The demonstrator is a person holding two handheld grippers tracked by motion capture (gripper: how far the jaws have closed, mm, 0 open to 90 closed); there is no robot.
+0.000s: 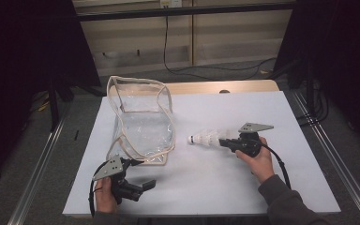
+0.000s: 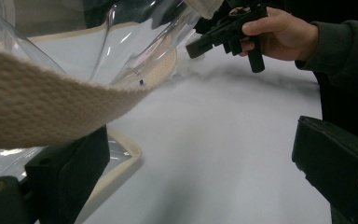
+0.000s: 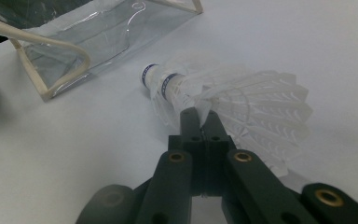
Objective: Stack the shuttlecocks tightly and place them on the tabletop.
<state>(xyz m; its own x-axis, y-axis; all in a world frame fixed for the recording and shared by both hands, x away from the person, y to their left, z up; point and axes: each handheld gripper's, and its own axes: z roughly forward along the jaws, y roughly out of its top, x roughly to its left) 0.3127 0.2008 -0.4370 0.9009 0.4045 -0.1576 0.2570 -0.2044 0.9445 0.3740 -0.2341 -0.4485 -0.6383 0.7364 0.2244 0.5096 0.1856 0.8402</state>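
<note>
Right gripper view: right gripper (image 3: 200, 122) pinches white feathered shuttlecocks (image 3: 242, 102) by thin feathers; left gripper (image 1: 143, 185) jaws apart. Feathers may slip or crush.

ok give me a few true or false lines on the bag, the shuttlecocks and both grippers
1. The right gripper is shut on the shuttlecocks. True.
2. The shuttlecocks are inside the bag. False: they are outside it, to its right in the high view.
3. The left gripper has open jaws. True.
4. The bag is opaque black. False: it is clear plastic with cream trim.
5. The bag's strap crosses the left gripper view. True.
</note>
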